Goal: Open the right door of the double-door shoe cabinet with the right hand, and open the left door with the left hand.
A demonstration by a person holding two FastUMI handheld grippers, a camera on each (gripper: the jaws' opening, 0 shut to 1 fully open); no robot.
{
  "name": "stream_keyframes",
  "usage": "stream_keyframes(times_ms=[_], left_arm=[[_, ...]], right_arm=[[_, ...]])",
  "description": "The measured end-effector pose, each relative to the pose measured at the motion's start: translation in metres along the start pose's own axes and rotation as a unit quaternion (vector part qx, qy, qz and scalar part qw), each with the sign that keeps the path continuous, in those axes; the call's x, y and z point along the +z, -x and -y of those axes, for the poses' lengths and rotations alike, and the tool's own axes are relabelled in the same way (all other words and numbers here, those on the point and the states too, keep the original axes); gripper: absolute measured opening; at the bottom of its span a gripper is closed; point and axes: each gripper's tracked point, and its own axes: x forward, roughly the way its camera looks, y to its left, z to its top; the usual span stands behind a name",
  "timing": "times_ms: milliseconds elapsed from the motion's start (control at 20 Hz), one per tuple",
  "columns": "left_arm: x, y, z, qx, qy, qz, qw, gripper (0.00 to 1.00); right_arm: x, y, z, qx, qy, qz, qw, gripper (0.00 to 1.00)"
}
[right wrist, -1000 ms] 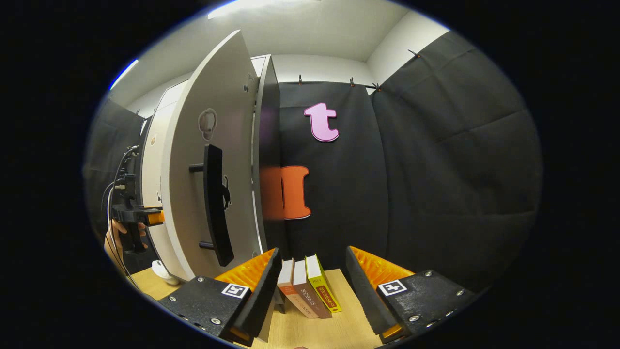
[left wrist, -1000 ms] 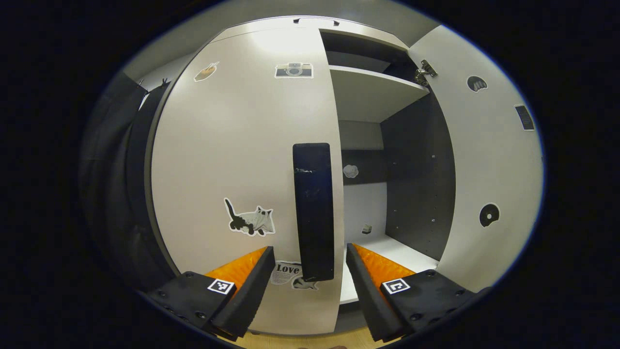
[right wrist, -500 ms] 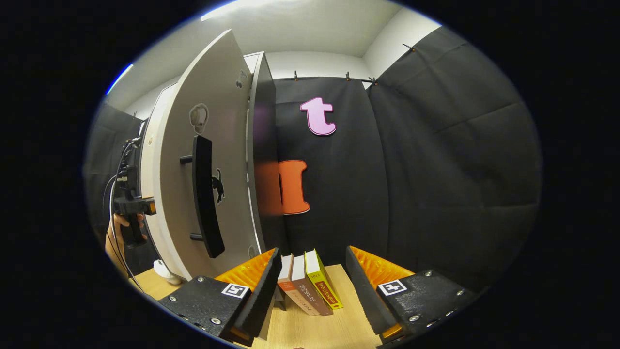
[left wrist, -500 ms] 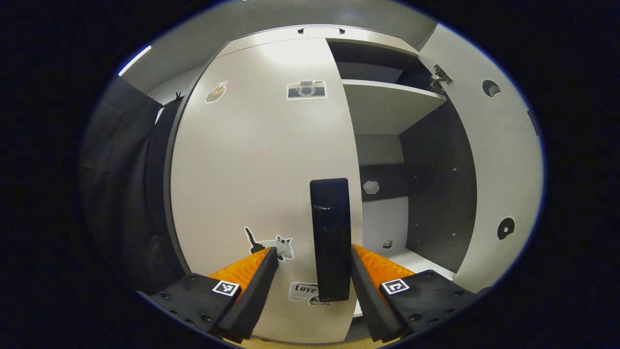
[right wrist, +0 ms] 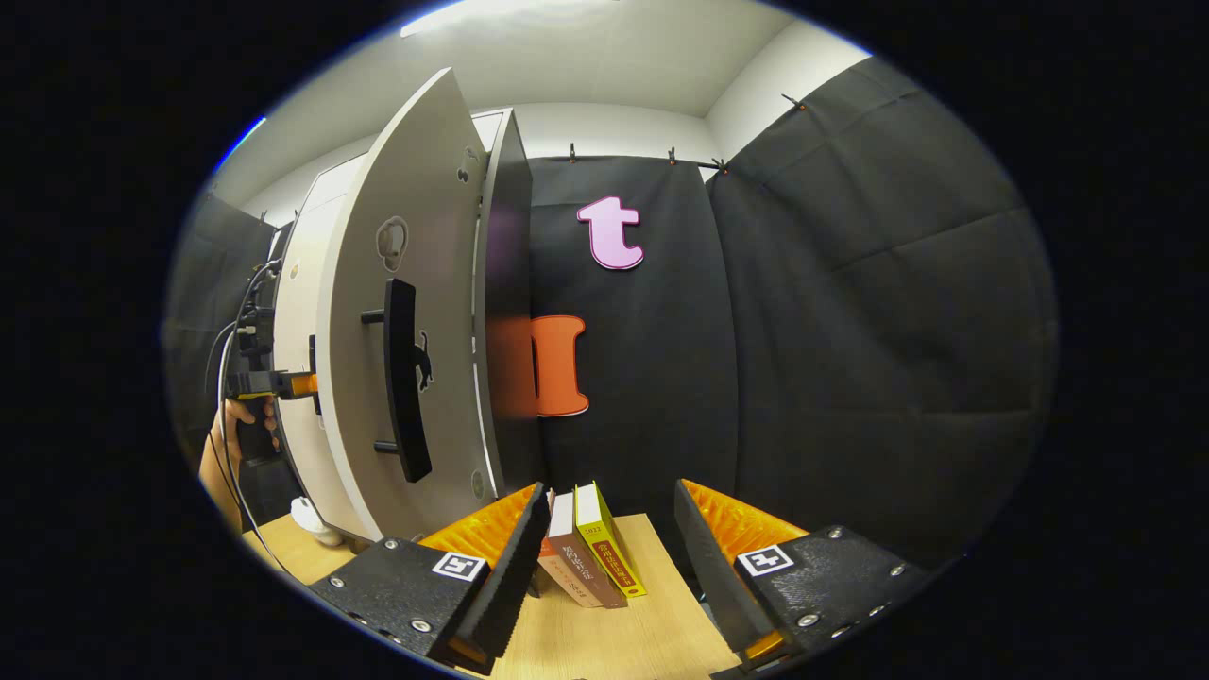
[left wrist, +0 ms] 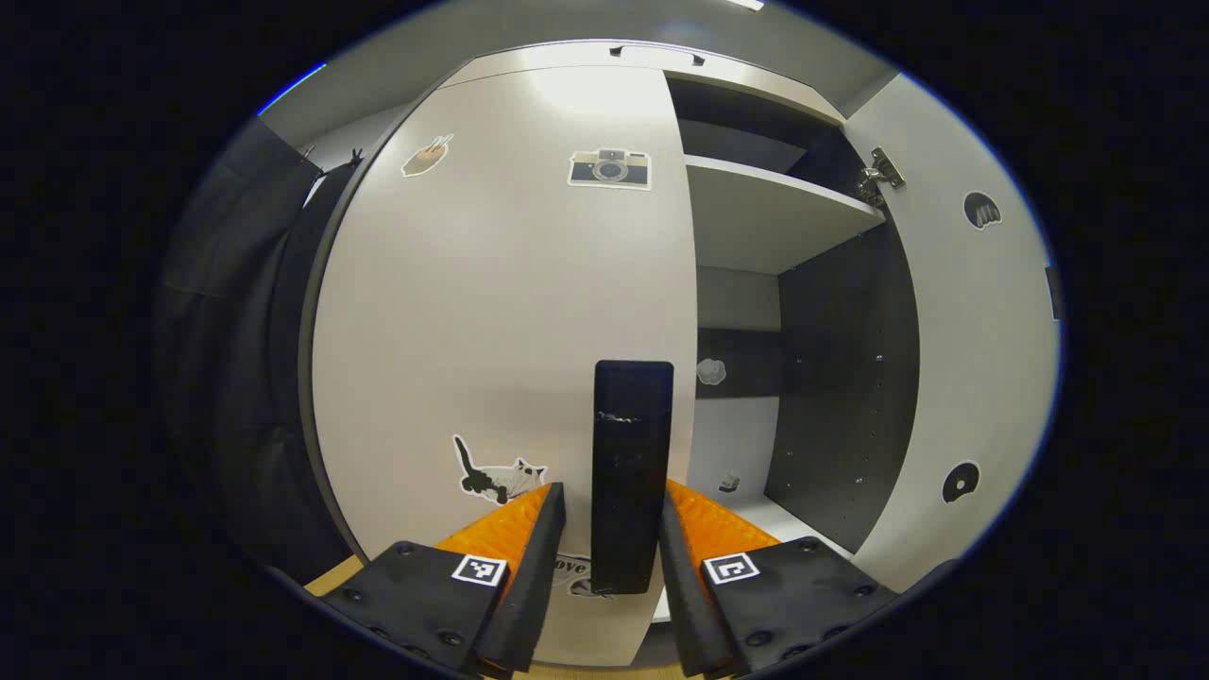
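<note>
Left door handle (left wrist: 631,472) now sitting between the left gripper (left wrist: 612,529) fingers, which are narrowing from a wider spread, contact unclear, left door (left wrist: 510,312) closed, right door (right wrist: 406,302) standing open beside the spread, empty right gripper (right wrist: 612,538), books (right wrist: 586,557) just ahead.

In the left gripper view, the left door's black handle (left wrist: 631,472) runs down between the left gripper (left wrist: 609,552), its lower end hiding part of a worded sticker (left wrist: 567,567); whether the fingers press it cannot be told. A small object (left wrist: 727,483) inside the cabinet is too small to identify. In the right gripper view, the right gripper (right wrist: 604,548) cuts off the books (right wrist: 590,552) on the bench (right wrist: 614,642).
</note>
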Motion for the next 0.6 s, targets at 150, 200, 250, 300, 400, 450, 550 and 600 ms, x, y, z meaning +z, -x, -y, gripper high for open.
stream_keyframes(times_ms=[150,200,250,300,400,450,550,600], left_arm=[[-0.001,-0.001,0.003,0.002,-0.005,-0.002,1.000,0.40],[0.000,-0.001,0.002,0.002,-0.005,-0.003,1.000,0.38],[0.001,-0.001,0.002,0.002,-0.003,-0.002,1.000,0.38],[0.000,-0.001,0.003,0.000,-0.002,-0.004,1.000,0.35],[-0.001,0.000,0.003,-0.004,0.000,-0.007,1.000,0.30],[-0.002,0.002,0.002,-0.006,0.001,-0.009,1.000,0.30],[0.000,0.007,0.001,-0.004,0.008,-0.011,1.000,0.31],[-0.003,0.007,0.001,-0.008,0.005,-0.011,1.000,0.27]], right_arm=[[-0.002,0.008,0.009,-0.009,0.003,-0.003,1.000,0.82],[-0.001,0.012,0.015,-0.014,0.004,-0.003,1.000,0.82],[0.001,0.014,0.019,-0.019,0.003,-0.002,1.000,0.82],[0.003,0.016,0.021,-0.021,-0.002,-0.001,1.000,0.82],[0.006,0.022,0.019,-0.017,-0.012,0.003,1.000,0.82],[0.007,0.023,0.017,-0.015,-0.014,0.004,1.000,0.82],[0.005,0.026,0.015,-0.015,-0.010,0.001,1.000,0.82],[0.005,0.027,0.012,-0.016,-0.006,0.001,1.000,0.82]])
